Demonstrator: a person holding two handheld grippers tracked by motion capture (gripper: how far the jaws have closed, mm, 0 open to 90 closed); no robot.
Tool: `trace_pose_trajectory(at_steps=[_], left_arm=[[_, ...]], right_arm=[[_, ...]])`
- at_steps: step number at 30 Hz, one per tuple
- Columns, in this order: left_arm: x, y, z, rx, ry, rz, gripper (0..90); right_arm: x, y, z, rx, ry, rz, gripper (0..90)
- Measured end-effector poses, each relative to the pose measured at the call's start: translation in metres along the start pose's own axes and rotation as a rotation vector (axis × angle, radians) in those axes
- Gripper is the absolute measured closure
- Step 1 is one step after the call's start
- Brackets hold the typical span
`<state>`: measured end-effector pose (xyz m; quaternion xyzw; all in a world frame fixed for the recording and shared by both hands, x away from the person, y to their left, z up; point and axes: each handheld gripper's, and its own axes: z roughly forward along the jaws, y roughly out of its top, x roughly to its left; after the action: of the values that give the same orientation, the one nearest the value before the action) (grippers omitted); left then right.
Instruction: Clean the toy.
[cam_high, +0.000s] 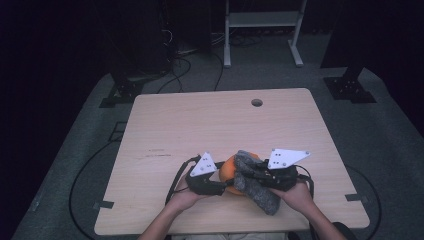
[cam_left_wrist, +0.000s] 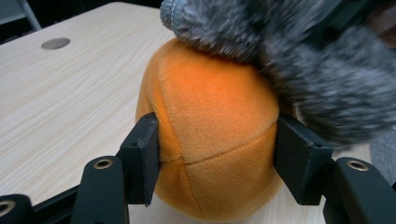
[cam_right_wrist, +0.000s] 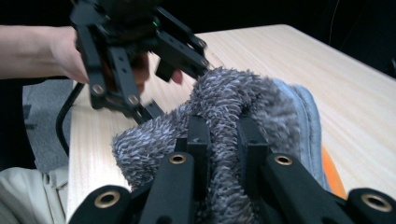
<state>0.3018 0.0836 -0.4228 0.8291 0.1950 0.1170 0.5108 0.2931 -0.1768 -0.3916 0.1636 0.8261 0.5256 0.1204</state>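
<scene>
Two grippers work at the table's near edge: the left gripper, jaws clamped on the orange plush ball, could squeeze it free, while the right gripper, jaws pinching the grey fuzzy sock, drags the sock across the ball.

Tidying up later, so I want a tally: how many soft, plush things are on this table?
2. An orange plush ball sits near the table's front edge between the left gripper's jaws; a grey fuzzy sock, pinched by the right gripper, drapes over it. Others could be hidden underneath.

Your left gripper sits left of the plush ball, jaws either side; the fuzzy sock drapes over it, seemingly touching, right gripper beside.
</scene>
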Motion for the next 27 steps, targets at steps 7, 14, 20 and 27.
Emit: trace_pose_trajectory(at_steps=[7, 14, 20, 27], left_arm=[[0.008, -0.005, 0.001, -0.017, -0.016, -0.053, 38.5], [0.008, -0.006, 0.003, -0.023, -0.006, -0.055, 36.1], [-0.009, 0.0, 0.004, -0.025, 0.013, 0.091, 36.4], [-0.003, -0.006, 0.002, -0.016, -0.001, 0.073, 38.3]], right_arm=[[-0.018, -0.025, -0.016, 0.041, -0.06, 0.072, 78.2], [-0.02, -0.027, -0.027, -0.056, -0.002, 0.164, 78.0], [0.007, 0.007, -0.004, -0.019, 0.025, 0.006, 78.1], [-0.009, -0.007, -0.01, -0.011, -0.002, 0.056, 78.1]])
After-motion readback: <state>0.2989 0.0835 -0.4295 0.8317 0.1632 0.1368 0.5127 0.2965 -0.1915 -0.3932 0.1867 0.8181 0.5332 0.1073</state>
